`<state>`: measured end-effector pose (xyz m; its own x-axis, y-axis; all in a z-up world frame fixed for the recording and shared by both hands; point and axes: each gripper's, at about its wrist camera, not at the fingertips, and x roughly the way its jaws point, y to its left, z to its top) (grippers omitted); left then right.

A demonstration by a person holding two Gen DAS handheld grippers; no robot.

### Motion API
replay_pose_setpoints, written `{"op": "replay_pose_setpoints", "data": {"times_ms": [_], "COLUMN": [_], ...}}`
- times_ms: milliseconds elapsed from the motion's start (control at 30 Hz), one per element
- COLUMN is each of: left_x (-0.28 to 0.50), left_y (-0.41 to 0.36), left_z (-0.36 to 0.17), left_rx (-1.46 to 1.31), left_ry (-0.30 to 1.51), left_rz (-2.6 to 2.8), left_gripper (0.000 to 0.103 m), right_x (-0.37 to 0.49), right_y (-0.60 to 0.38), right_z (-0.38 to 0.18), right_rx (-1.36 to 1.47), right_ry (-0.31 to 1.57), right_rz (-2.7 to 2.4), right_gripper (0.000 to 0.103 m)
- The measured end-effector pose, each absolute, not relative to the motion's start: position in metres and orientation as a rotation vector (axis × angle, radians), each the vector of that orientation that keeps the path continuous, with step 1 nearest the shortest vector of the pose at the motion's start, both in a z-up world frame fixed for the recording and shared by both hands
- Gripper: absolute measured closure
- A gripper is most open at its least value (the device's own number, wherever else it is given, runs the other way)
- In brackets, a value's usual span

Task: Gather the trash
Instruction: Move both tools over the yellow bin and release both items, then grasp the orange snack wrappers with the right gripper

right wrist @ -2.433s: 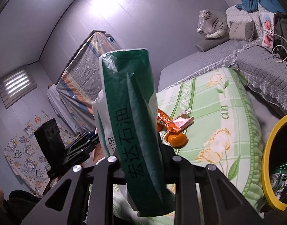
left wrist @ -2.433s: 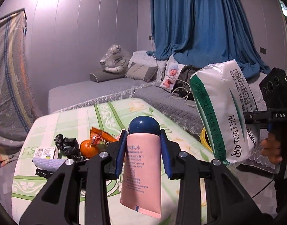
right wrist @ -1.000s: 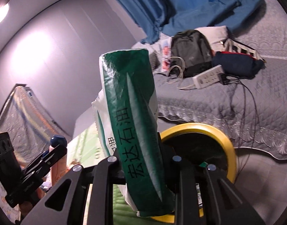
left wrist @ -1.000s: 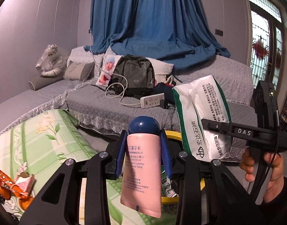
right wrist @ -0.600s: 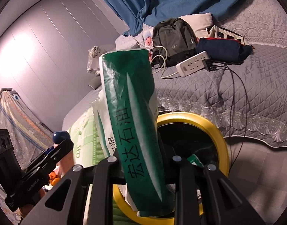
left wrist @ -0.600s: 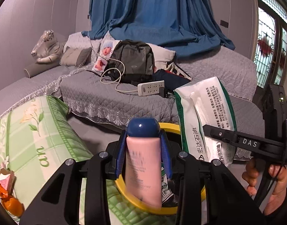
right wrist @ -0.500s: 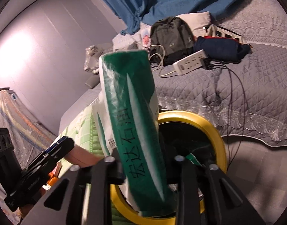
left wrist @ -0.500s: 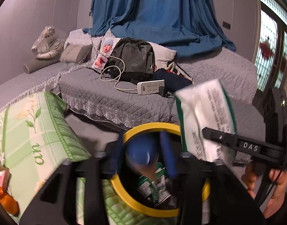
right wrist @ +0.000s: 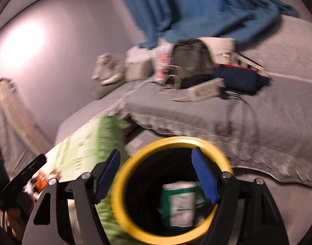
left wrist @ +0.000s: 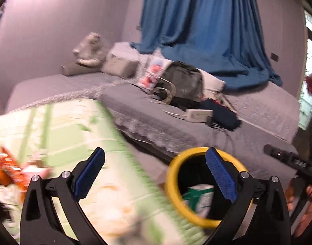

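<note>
My left hand-held gripper (left wrist: 154, 174) has its blue pads (left wrist: 220, 177) far apart, and nothing is between them. The jaws have just been opening. In front of it and a bit to the right is the bin with the yellow rim (left wrist: 172, 180). The green and white bag (left wrist: 198, 199) lies down inside the bin. Under the left finger is the table with the green flower cloth (left wrist: 74, 130). Far off to the left on that cloth I see orange trash (left wrist: 4, 173), but it is blurry.

My right hand-held gripper (right wrist: 156, 170) is also spread apart with nothing in it, and its jaws have just been opening too. It hangs right over the bin (right wrist: 123, 175), and the bag (right wrist: 180, 202) sits below it, between the two fingers and a bit to the right. I cannot make out the pink tube in the bin.

Behind the bin is the grey bed (right wrist: 268, 122) with a dark backpack (right wrist: 189, 56) and a white power strip (right wrist: 205, 87). Blue curtains (left wrist: 200, 30) hang at the back
</note>
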<state>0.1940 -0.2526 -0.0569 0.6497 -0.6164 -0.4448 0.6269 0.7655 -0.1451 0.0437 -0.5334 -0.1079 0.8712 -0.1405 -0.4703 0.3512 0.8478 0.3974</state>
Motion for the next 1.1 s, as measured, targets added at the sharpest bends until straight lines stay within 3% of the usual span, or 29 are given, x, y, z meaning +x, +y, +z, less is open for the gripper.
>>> {"op": "replay_pose_setpoints", "data": {"times_ms": [133, 200, 467, 667, 833, 1100], "left_x": [0.185, 0.176, 0.139, 0.12, 0.109, 0.104], "left_y": [-0.182, -0.138, 0.037, 0.129, 0.157, 0.163], "left_z": [-0.044, -0.041, -0.06, -0.081, -0.086, -0.093], "left_rx": [0.023, 0.033, 0.026, -0.173, -0.235, -0.207], "left_ry": [0.452, 0.424, 0.4, 0.46, 0.444, 0.439], "left_rz": [-0.672, -0.623, -0.269, -0.104, -0.066, -0.063], "left_gripper": [0.008, 0.008, 0.008, 0.008, 0.008, 0.008], "right_x": [0.065, 0.076, 0.167, 0.242, 0.3, 0.364], "right_y": [-0.483, -0.457, -0.328, -0.215, -0.127, -0.076], "right_z": [-0.079, -0.067, -0.045, -0.05, -0.072, -0.147], "right_rx": [0.421, 0.374, 0.1, -0.128, -0.354, -0.578], "right_ry": [0.432, 0.426, 0.592, 0.738, 0.859, 1.039], "right_rz": [-0.017, 0.063, 0.376, 0.519, 0.558, 0.475], "right_gripper": [0.021, 0.01, 0.008, 0.008, 0.012, 0.036]}}
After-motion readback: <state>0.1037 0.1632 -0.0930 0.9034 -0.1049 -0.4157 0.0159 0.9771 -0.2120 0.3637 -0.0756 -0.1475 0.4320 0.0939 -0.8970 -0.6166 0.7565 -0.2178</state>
